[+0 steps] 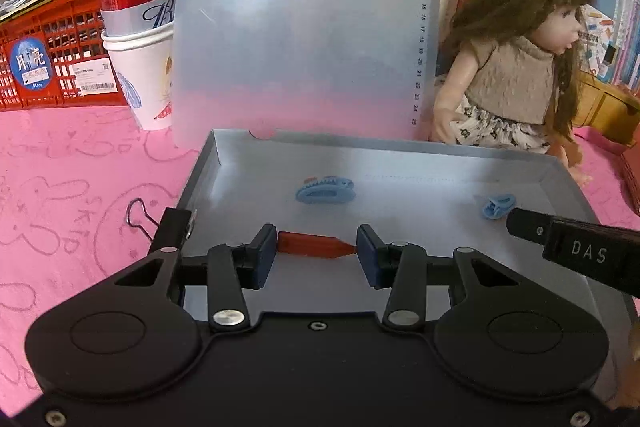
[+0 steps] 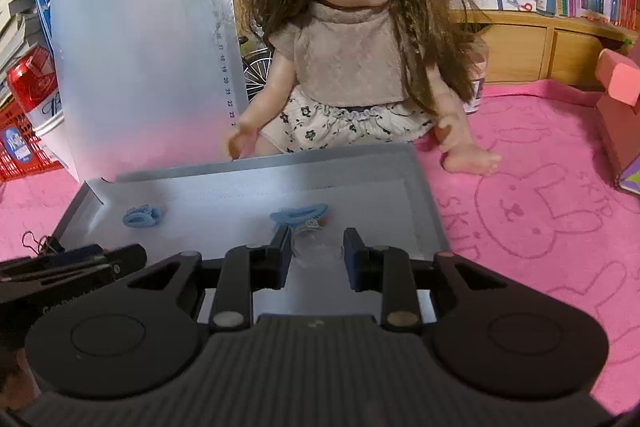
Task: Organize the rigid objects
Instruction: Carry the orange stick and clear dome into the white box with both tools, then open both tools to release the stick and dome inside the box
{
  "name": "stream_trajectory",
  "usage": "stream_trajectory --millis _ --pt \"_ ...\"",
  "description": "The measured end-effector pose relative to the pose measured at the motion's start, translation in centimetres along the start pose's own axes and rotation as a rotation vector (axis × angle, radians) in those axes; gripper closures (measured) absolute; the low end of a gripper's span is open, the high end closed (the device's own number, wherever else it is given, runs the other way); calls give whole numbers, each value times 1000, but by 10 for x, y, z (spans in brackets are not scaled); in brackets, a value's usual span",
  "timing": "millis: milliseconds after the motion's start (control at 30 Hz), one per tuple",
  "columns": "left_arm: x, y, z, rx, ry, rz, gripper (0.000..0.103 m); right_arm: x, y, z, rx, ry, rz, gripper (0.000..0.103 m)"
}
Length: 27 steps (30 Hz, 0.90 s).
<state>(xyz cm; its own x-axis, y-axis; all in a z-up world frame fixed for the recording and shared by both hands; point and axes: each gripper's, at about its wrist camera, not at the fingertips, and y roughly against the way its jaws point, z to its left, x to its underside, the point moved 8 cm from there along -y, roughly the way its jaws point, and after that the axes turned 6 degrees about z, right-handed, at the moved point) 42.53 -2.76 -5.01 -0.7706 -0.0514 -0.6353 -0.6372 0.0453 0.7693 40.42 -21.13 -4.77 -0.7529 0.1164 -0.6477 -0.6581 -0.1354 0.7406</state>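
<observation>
A grey shallow box (image 1: 208,167) lies on the pink cloth, also in the right wrist view (image 2: 424,195). My left gripper (image 1: 316,247) is shut on a red-brown clip (image 1: 314,245), held over the box's near part. Two blue hair clips lie inside: one in the middle (image 1: 325,190) and one at the right (image 1: 498,206). In the right wrist view they show at left (image 2: 142,215) and centre (image 2: 298,215). My right gripper (image 2: 316,247) is shut on a clear plastic clip (image 2: 316,249) over the box; its finger also enters the left wrist view (image 1: 532,227).
A black binder clip (image 1: 138,217) lies on the cloth left of the box. A translucent board (image 1: 300,27) stands behind it. A doll (image 2: 352,47) sits at the back right. A red can in a paper cup (image 1: 138,27), a red crate (image 1: 52,59) and books stand at the back left.
</observation>
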Motion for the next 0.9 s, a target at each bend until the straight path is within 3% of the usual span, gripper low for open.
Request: stream_trajectory --millis 733,800,900 --pt "-2 -5 -3 -45 -48 5 60 0 -8 6 12 23 10 66" --pt "-2 -4 -4 -50 -55 1 60 0 -8 5 15 20 10 54" --pt "-1 -3 -3 -58 -55 0 54 0 -6 3 28 14 8 42"
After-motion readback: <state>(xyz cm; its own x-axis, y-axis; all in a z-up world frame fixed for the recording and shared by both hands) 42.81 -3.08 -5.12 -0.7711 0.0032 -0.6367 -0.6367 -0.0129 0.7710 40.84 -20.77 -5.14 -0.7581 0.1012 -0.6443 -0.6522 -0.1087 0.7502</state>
